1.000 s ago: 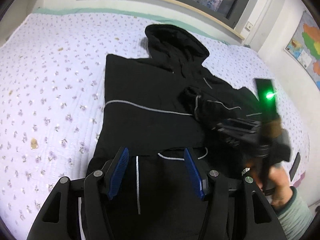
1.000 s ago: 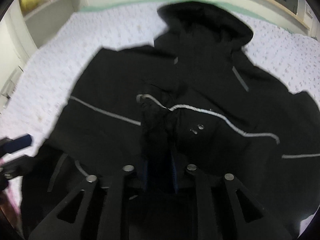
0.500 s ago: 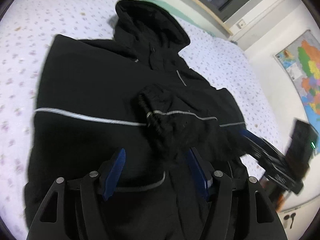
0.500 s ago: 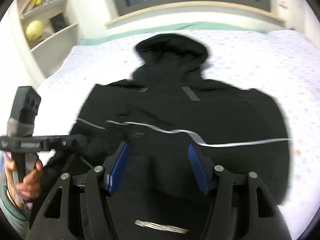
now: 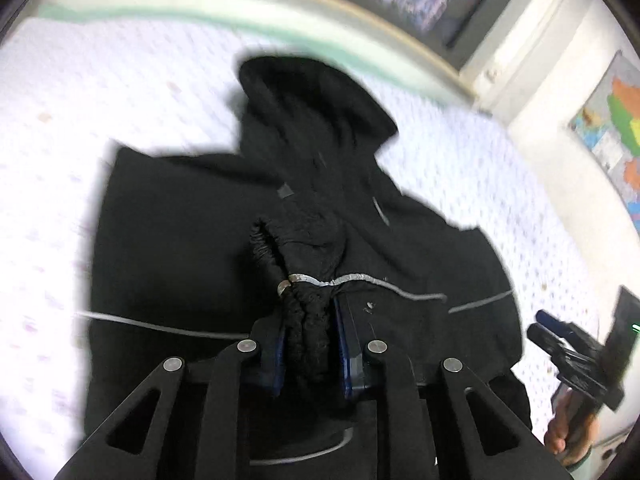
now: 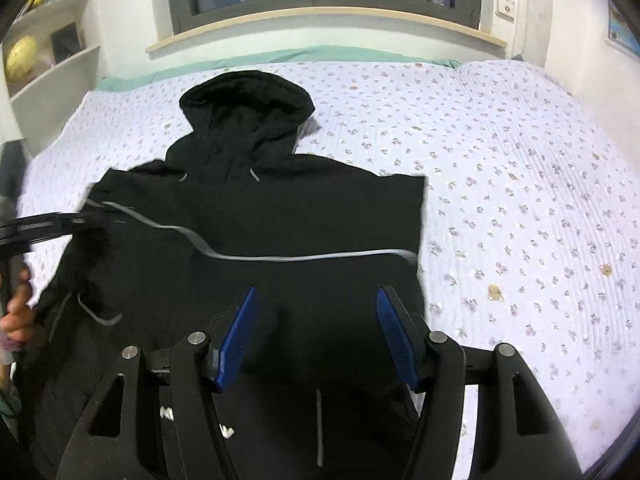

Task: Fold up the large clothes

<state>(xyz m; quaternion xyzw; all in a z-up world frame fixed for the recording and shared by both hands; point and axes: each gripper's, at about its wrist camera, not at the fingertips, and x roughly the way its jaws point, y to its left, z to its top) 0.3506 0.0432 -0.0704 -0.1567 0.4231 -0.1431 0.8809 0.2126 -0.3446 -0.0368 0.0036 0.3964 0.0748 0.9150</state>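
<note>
A black hooded jacket [image 6: 280,216] with thin grey reflective stripes lies on the bed, hood toward the window. It also shows in the left wrist view [image 5: 180,216]. My left gripper [image 5: 310,320] is shut on the jacket's bunched sleeve cuff [image 5: 304,280], which is folded over the chest. My right gripper [image 6: 316,320] is open and empty above the jacket's lower front. It shows at the right edge of the left wrist view [image 5: 576,352]. My left gripper shows at the left edge of the right wrist view [image 6: 40,228].
The bed [image 6: 520,200] has a white quilt with small flowers. A window sill [image 6: 320,24] runs behind it. Shelves [image 6: 52,60] stand at the left. A map [image 5: 612,136] hangs on the right wall.
My right gripper let go of the sleeve cuff, opened and drew back. My left gripper moved onto the cuff and shut on it.
</note>
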